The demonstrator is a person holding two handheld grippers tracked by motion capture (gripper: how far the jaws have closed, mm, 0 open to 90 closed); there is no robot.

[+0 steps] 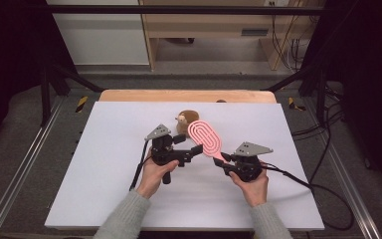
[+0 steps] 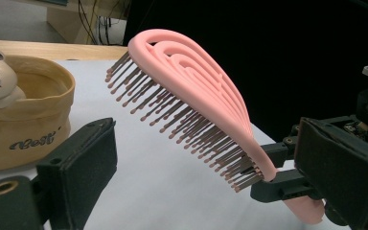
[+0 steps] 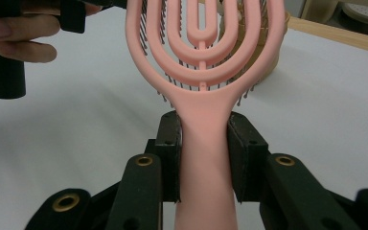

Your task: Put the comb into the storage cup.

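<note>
Pink plastic vented hairbrush with brown bristles (image 1: 207,137): held clear of the white table top (image 1: 104,164), handle clamped between the closed jaws of the right gripper (image 3: 204,143). Left gripper (image 1: 195,149): jaws spread wide, nothing held, positioned beside the bristles. Tan fabric basket with bear figure (image 2: 21,112): stood behind.

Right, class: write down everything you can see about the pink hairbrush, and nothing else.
The hairbrush looks like smooth pink plastic, with an oval head of open nested loops and rows of thin brown bristles with rounded tips. It is held in the air above the white table, head tilted up and away, bristles facing down towards the left gripper. The right gripper is shut on its handle, one jaw on each side. The left gripper's open jaws sit close to it without touching.
</note>
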